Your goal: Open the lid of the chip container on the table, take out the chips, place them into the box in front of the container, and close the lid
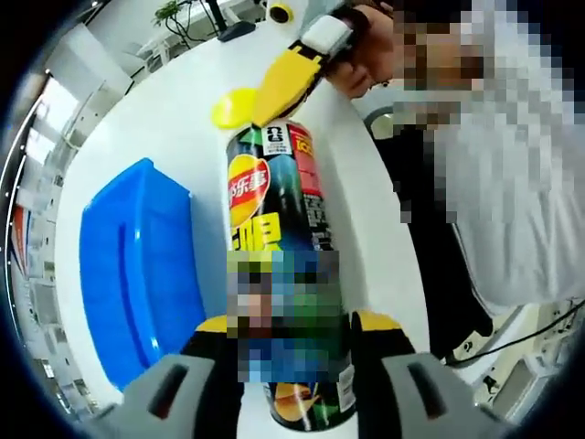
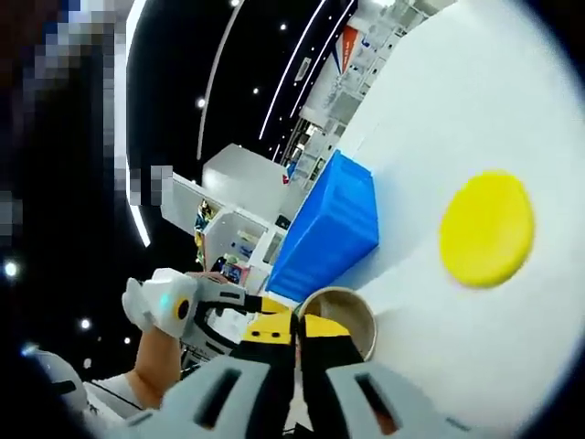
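The dark chip can [image 1: 274, 210] stands upright on the white table [image 1: 174, 128] with its lid off, and my left gripper [image 1: 294, 322] is shut on its lower body. Its yellow lid [image 1: 233, 108] lies flat on the table just behind it. The blue box [image 1: 137, 274] sits to the can's left. My right gripper [image 1: 283, 82] points its yellow tips down at the can's open top. In the right gripper view, that gripper [image 2: 297, 327] has its jaws pressed together at the can's metal rim [image 2: 352, 306]. I cannot tell whether any chips are between them. The lid [image 2: 486, 229] and box [image 2: 329, 229] lie beyond.
A person in a light top [image 1: 512, 183] stands close to the table's right edge. A hand [image 2: 160, 366] is at the lower left of the right gripper view. Cables and small objects [image 1: 238, 27] lie at the table's far end. Shelves and office furniture [image 2: 238, 210] stand past the table.
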`<state>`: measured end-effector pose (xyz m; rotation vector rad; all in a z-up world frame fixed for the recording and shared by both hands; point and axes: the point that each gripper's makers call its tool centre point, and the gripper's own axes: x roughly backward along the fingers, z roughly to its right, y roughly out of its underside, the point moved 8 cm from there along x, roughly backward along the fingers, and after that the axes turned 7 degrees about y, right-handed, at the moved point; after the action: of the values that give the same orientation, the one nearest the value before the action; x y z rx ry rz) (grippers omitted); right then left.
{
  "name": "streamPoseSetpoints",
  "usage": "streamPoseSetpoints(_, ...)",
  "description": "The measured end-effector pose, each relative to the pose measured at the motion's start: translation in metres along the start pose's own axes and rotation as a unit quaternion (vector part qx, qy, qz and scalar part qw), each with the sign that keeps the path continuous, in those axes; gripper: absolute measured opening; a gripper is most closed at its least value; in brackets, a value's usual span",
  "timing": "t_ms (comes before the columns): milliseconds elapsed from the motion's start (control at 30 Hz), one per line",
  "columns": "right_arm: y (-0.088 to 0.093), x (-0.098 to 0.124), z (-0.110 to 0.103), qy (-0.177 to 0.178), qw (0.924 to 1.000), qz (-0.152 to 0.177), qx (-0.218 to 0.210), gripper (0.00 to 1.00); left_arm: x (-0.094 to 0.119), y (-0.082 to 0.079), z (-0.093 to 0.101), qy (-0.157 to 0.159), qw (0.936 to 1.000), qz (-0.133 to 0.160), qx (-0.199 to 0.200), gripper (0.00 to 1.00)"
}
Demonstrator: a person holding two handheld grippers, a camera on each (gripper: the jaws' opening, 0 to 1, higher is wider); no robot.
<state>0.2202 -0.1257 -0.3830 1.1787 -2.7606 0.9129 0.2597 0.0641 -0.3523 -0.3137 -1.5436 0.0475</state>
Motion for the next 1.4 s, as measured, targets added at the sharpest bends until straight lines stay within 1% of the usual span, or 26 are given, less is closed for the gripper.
streamPoseSetpoints(33, 0.001, 0.000, -0.001, -0.001, 1.0000, 0.000, 0.000, 0.03, 0.000, 0.000, 0.000, 0.000, 1.0000, 0.000, -0.001, 0.47)
streamPoseSetpoints(100, 0.000, 0.001, -0.002, -0.003, 0.9994, 0.007, 0.034, 0.04, 0.000, 0.001, 0.000, 0.002, 1.0000, 0.001, -0.001, 0.47)
streamPoseSetpoints(133, -0.001, 0.004, -0.003, -0.002, 0.9993, 0.006, 0.036, 0.04, 0.001, 0.001, -0.001, 0.004, 1.0000, 0.003, 0.001, 0.47)
streamPoseSetpoints(167, -0.004, 0.007, -0.005, -0.004, 0.9993, 0.007, 0.036, 0.07, 0.001, 0.001, -0.001, 0.004, 1.0000, 0.003, 0.002, 0.46)
streamPoseSetpoints(200, -0.005, 0.010, -0.008, -0.016, 0.9992, 0.009, 0.035, 0.09, 0.001, 0.002, -0.001, 0.006, 1.0000, 0.004, 0.001, 0.46)
streamPoseSetpoints(233, -0.010, 0.018, -0.015, -0.045, 0.9985, 0.021, 0.025, 0.10, 0.001, 0.002, -0.001, 0.006, 1.0000, 0.003, 0.001, 0.46)
streamPoseSetpoints(267, -0.011, 0.024, -0.016, -0.050, 0.9985, 0.011, 0.020, 0.11, 0.001, 0.003, 0.000, 0.005, 1.0000, 0.002, 0.000, 0.46)
streamPoseSetpoints(333, -0.016, 0.032, -0.015, -0.049, 0.9984, 0.002, 0.030, 0.14, 0.001, 0.004, 0.001, 0.001, 1.0000, 0.000, -0.005, 0.46)
streamPoseSetpoints(367, -0.020, 0.036, -0.010, -0.042, 0.9979, 0.001, 0.049, 0.14, 0.001, 0.004, 0.001, -0.001, 1.0000, 0.000, -0.005, 0.46)
streamPoseSetpoints(400, -0.022, 0.037, -0.004, -0.031, 0.9980, -0.010, 0.055, 0.14, 0.001, 0.004, 0.002, -0.003, 1.0000, -0.001, -0.007, 0.46)
streamPoseSetpoints(433, -0.026, 0.037, 0.006, -0.018, 0.9985, -0.029, 0.043, 0.14, 0.002, 0.003, 0.002, -0.004, 1.0000, -0.002, -0.007, 0.46)
streamPoseSetpoints(467, -0.028, 0.036, 0.010, -0.020, 0.9984, -0.037, 0.039, 0.14, 0.002, 0.004, 0.002, -0.001, 0.9999, -0.010, -0.011, 0.46)
streamPoseSetpoints(500, -0.031, 0.034, 0.013, -0.025, 0.9979, -0.050, 0.032, 0.14, 0.002, 0.004, 0.002, -0.001, 0.9999, -0.009, -0.012, 0.46)
streamPoseSetpoints(567, -0.032, 0.030, 0.009, -0.032, 0.9968, -0.061, 0.041, 0.15, 0.002, 0.004, 0.001, 0.000, 0.9999, -0.010, -0.010, 0.46)
streamPoseSetpoints(633, -0.028, 0.026, 0.009, -0.030, 0.9926, -0.097, 0.066, 0.16, 0.002, 0.005, 0.002, -0.001, 0.9999, -0.009, -0.011, 0.46)
streamPoseSetpoints(667, -0.026, 0.024, 0.010, -0.031, 0.9900, -0.120, 0.066, 0.16, 0.002, 0.005, 0.002, -0.002, 0.9999, -0.007, -0.012, 0.46)
streamPoseSetpoints(767, -0.030, 0.017, 0.020, -0.025, 0.9880, -0.143, 0.053, 0.16, 0.002, 0.005, 0.003, -0.003, 0.9999, -0.005, -0.014, 0.46)
streamPoseSetpoints(867, -0.031, 0.013, 0.026, -0.038, 0.9836, -0.173, 0.037, 0.16, 0.003, 0.006, 0.004, -0.002, 0.9998, -0.001, -0.019, 0.46)
streamPoseSetpoints(933, -0.032, 0.009, 0.026, -0.045, 0.9838, -0.170, 0.034, 0.16, 0.003, 0.008, 0.003, 0.002, 0.9998, 0.007, -0.017, 0.46)
streamPoseSetpoints(1000, -0.030, 0.006, 0.031, -0.045, 0.9787, -0.197, 0.036, 0.16, 0.004, 0.009, 0.003, 0.004, 0.9998, 0.011, -0.018, 0.46)
streamPoseSetpoints(1100, -0.025, 0.001, 0.033, -0.044, 0.9738, -0.218, 0.045, 0.16, 0.003, 0.009, 0.004, 0.006, 0.9998, 0.007, -0.020, 0.46)
streamPoseSetpoints(1167, -0.023, -0.002, 0.030, -0.049, 0.9728, -0.223, 0.041, 0.16, 0.003, 0.010, 0.005, 0.006, 0.9998, 0.004, -0.021, 0.46)
streamPoseSetpoints(1267, -0.025, -0.006, 0.025, -0.049, 0.9730, -0.220, 0.049, 0.16, 0.003, 0.010, 0.006, 0.005, 0.9998, 0.004, -0.019, 0.46)
streamPoseSetpoints(1333, -0.026, -0.008, 0.025, -0.044, 0.9683, -0.234, 0.075, 0.16, 0.003, 0.010, 0.007, 0.003, 0.9998, 0.004, -0.020, 0.46)
streamPoseSetpoints(1367, -0.030, -0.011, 0.026, -0.036, 0.9703, -0.224, 0.084, 0.16, 0.003, 0.010, 0.007, 0.002, 0.9998, 0.004, -0.019, 0.46)
streamPoseSetpoints(1400, -0.030, -0.012, 0.025, -0.037, 0.9701, -0.226, 0.081, 0.16, 0.002, 0.009, 0.008, -0.001, 0.9998, 0.003, -0.019, 0.46)
